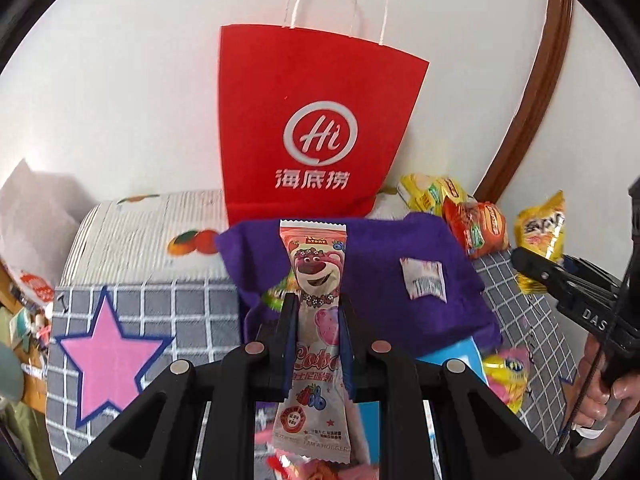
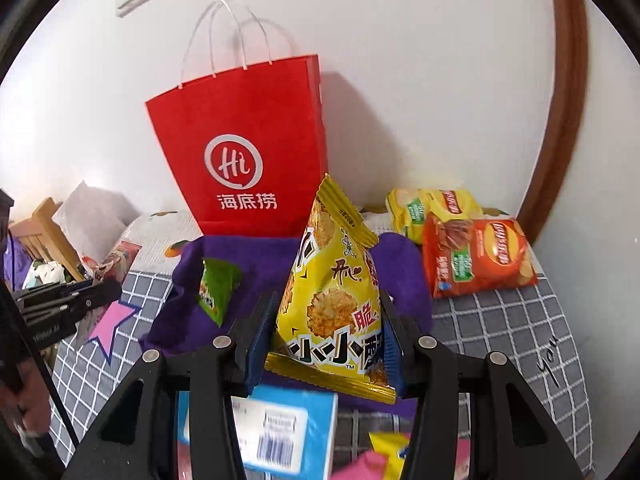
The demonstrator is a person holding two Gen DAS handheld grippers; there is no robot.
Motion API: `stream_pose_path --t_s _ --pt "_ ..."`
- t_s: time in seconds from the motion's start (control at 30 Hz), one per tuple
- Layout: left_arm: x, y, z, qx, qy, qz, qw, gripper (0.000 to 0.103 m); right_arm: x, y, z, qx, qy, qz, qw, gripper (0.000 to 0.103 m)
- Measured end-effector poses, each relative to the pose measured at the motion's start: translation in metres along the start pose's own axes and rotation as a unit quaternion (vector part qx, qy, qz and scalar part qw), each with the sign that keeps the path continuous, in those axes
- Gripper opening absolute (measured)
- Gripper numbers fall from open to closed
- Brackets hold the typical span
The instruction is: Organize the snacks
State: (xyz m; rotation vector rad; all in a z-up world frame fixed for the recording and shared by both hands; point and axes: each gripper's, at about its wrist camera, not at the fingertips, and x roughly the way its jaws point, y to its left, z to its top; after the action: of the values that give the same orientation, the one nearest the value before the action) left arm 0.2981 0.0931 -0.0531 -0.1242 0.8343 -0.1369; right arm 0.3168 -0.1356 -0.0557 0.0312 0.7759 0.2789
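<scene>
My left gripper (image 1: 318,308) is shut on a long pink bear snack packet (image 1: 316,280) and holds it upright above the purple felt bin (image 1: 420,240). My right gripper (image 2: 328,304) is shut on a yellow snack bag (image 2: 334,300), held up over the same purple bin (image 2: 256,264). A green packet (image 2: 216,288) lies inside the bin. A red paper bag (image 1: 316,120) stands behind the bin against the wall; it also shows in the right wrist view (image 2: 248,152). The right gripper with its yellow bag (image 1: 540,236) shows at the right edge of the left wrist view.
An orange chip bag (image 2: 476,256) and a yellow chip bag (image 2: 428,208) lie at the back right on the checked bedspread (image 2: 500,340). A blue box (image 2: 280,420) and pink and yellow packets (image 2: 384,452) lie near the front. A pink star (image 1: 108,340) marks the bedspread at left.
</scene>
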Motion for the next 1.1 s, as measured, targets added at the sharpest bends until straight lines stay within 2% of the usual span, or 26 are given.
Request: stream_pose_path --t_s 0.3,0.43,0.53,0.67,1.1 --pt "0.033 -0.008 0.027 -0.009 -0.001 -0.004 1.0 0.018 0.032 -0.002 0.03 0.003 0.006 0.018 1.0 0.048" --pt "0.046 -0.004 0.025 -0.016 -0.003 -0.002 0.9999 0.018 0.047 -0.006 0.027 -0.001 0.026 0.019 0.999 0.048" --pt "0.06 -0.002 0.023 -0.011 0.015 0.013 0.9997 0.018 0.059 -0.01 0.021 -0.004 0.048 0.023 0.999 0.048" --pt "0.063 0.004 0.023 -0.014 0.017 0.018 0.9996 0.018 0.07 -0.016 0.017 0.002 0.064 0.021 0.998 0.048" --pt "0.066 0.003 0.022 -0.015 0.021 0.024 0.9994 0.018 0.073 -0.012 0.014 0.001 0.066 0.026 0.997 0.048"
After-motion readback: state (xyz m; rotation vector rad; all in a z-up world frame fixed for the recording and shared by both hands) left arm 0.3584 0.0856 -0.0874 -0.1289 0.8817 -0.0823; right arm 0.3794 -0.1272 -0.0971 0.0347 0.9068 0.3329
